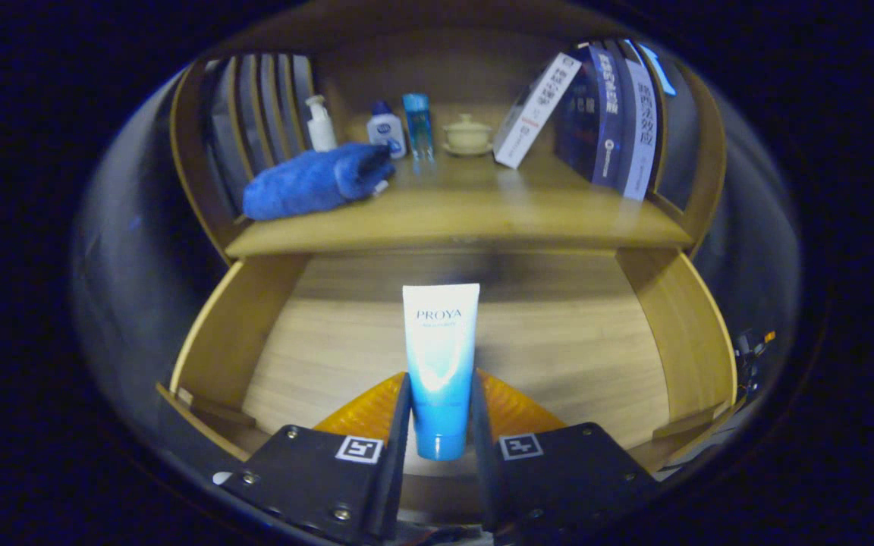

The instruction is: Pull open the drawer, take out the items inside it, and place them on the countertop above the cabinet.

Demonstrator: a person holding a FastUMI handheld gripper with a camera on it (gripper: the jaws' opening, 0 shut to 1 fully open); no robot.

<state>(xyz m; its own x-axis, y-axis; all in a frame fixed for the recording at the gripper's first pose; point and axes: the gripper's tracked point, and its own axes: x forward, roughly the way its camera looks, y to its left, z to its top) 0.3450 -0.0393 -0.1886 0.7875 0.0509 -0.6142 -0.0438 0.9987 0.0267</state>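
Observation:
The wooden drawer (255,334) stands pulled open below the countertop (467,216). A white-and-blue tube (440,356) points away from me with its cap end toward the camera, above the drawer floor. My gripper (441,394) is shut on the tube, both fingers pressing its lower blue part from left and right. A folded blue towel (315,182) lies on the left of the countertop.
At the back of the countertop stand a white pump bottle (321,123), a small white bottle (386,130), a blue bottle (417,123) and a lidded cream cup (467,135). Books (604,106) lean at the right. Wooden slats (262,114) line the left side.

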